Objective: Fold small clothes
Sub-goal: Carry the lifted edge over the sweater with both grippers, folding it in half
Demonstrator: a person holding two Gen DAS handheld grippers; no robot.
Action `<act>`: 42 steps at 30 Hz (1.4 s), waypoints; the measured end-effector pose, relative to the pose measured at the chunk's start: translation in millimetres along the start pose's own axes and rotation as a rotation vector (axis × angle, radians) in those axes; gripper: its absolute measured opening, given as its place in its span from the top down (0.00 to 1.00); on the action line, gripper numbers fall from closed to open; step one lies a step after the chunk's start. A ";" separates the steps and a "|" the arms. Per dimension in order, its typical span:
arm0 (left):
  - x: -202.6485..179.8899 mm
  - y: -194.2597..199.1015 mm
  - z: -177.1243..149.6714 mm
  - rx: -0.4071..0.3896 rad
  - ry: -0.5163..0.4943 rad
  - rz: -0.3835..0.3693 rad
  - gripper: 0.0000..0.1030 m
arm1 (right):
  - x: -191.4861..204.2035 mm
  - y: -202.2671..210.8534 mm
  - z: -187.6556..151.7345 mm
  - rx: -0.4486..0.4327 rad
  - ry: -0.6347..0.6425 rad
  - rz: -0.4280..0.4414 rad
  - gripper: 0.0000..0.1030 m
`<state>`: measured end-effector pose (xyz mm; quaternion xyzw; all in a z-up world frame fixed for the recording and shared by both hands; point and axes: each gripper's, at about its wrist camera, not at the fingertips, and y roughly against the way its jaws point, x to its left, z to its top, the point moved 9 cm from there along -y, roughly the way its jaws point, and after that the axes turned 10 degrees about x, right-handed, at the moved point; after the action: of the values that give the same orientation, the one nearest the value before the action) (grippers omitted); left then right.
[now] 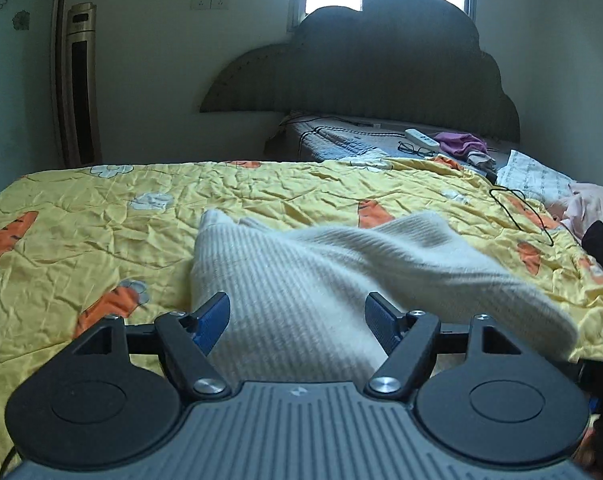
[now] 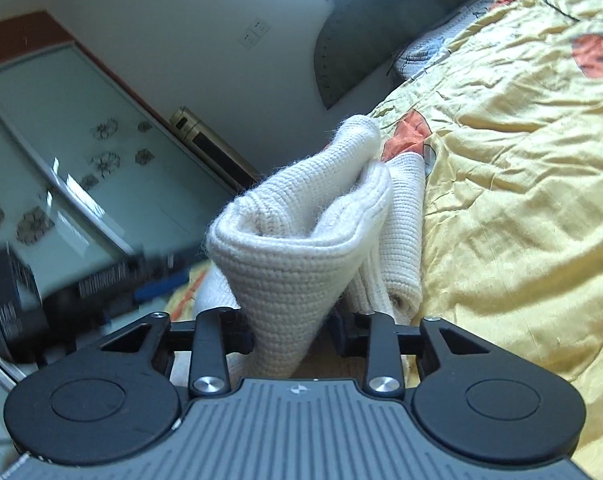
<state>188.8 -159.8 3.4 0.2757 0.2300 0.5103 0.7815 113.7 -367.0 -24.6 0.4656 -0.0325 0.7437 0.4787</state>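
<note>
Releasing step of a fold: cream ribbed knitted garment (image 1: 301,280) lying bunched on the yellow carrot-print quilt (image 1: 81,220) of the bed. Left hand-held gripper (image 1: 297,320) spread open over the knit, not pinching; right hand-held gripper (image 2: 291,330) loosened around a raised fold, pads apparently not pressing. Next, probably: pulling clear, then flattening and regrasping an edge.

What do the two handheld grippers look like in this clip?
Both match: the left gripper and right gripper have a grey ribbed body with a small pale logo, two round black discs, black linkage arms with silver screws, and blue ribbed finger pads.
</note>
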 end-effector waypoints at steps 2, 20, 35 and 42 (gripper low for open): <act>8.8 6.1 -13.6 0.008 0.005 -0.029 0.27 | -4.1 0.9 2.2 -0.014 -0.048 0.045 0.49; 9.4 33.7 -93.3 -0.013 -0.299 -0.021 0.19 | -18.1 -1.9 9.4 -0.093 -0.157 0.129 0.57; 54.6 36.1 -89.0 -0.001 -0.090 0.039 0.15 | -18.3 -18.5 -1.2 -0.015 -0.111 0.037 0.78; 41.5 63.1 -76.2 -0.046 -0.122 0.004 0.16 | -21.7 -18.2 -2.4 -0.013 -0.126 0.029 0.73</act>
<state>113.2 -85.9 -14.4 0.2886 0.1695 0.4991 0.7993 128.1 -370.8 -48.9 0.5079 -0.0745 0.7195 0.4678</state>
